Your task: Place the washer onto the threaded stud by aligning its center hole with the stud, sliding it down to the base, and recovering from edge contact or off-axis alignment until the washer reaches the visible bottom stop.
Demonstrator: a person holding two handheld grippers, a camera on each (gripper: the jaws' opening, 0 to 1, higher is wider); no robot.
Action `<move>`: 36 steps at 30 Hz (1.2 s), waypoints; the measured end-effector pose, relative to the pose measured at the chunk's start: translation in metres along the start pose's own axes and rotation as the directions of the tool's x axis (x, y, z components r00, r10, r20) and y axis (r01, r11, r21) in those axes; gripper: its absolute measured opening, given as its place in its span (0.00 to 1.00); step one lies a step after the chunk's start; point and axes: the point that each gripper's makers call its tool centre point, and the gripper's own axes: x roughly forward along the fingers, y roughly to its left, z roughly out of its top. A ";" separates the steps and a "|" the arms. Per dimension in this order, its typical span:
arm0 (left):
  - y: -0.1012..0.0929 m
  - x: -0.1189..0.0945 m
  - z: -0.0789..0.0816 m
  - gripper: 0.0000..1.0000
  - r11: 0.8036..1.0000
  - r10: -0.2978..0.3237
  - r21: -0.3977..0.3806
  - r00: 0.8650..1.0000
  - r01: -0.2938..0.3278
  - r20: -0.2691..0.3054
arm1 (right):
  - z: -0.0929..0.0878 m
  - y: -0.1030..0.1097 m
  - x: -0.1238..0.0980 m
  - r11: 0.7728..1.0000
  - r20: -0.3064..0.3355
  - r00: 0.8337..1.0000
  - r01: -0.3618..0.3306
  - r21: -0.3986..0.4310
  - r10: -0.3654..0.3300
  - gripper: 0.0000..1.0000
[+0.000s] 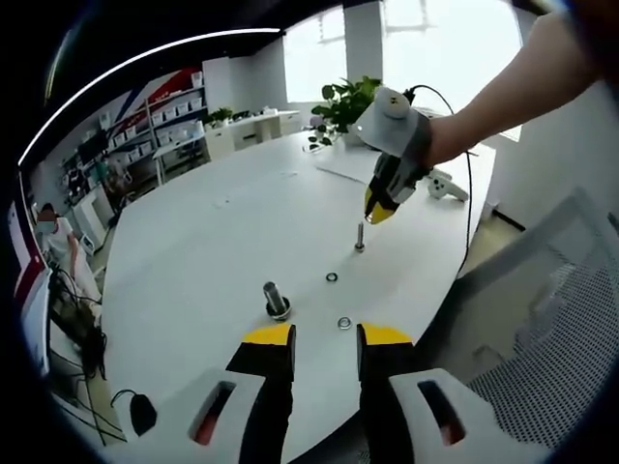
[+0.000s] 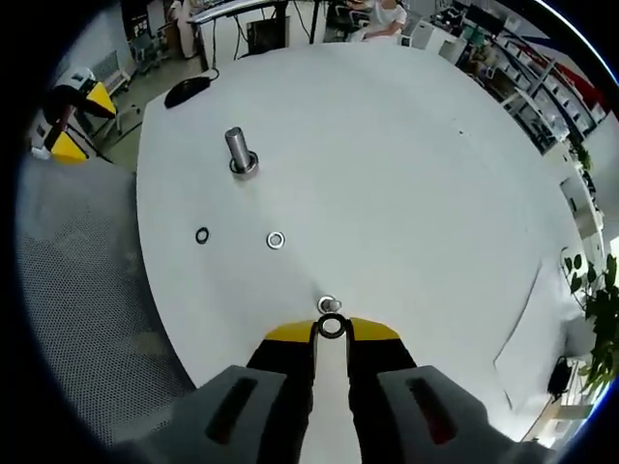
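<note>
My right tongs [image 2: 331, 329] pinch the washer [image 2: 331, 327] flat at their tips, directly above the upright stud [image 1: 360, 236] on the bench [image 2: 406, 174], hole near its axis; left tongs [image 1: 325, 335] open, idle

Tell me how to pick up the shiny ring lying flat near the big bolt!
The silver washer lies flat on the white table, apart from the big bolt. Probably best to come straight down from above and pinch its outer rim on two opposite sides, since it is too thin to grab sideways.
</note>
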 end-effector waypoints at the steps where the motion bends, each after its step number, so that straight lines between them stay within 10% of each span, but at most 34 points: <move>1: 0.000 0.000 0.000 0.23 1.000 0.000 0.002 1.000 0.000 0.000 | 0.001 0.000 0.000 1.000 0.002 1.000 0.000 -0.001 0.000 0.13; 36: 0.000 0.006 -0.009 0.23 1.000 -0.013 0.001 0.999 0.013 -0.035 | -0.011 0.008 0.054 0.997 -0.079 0.994 -0.081 -0.009 0.080 0.14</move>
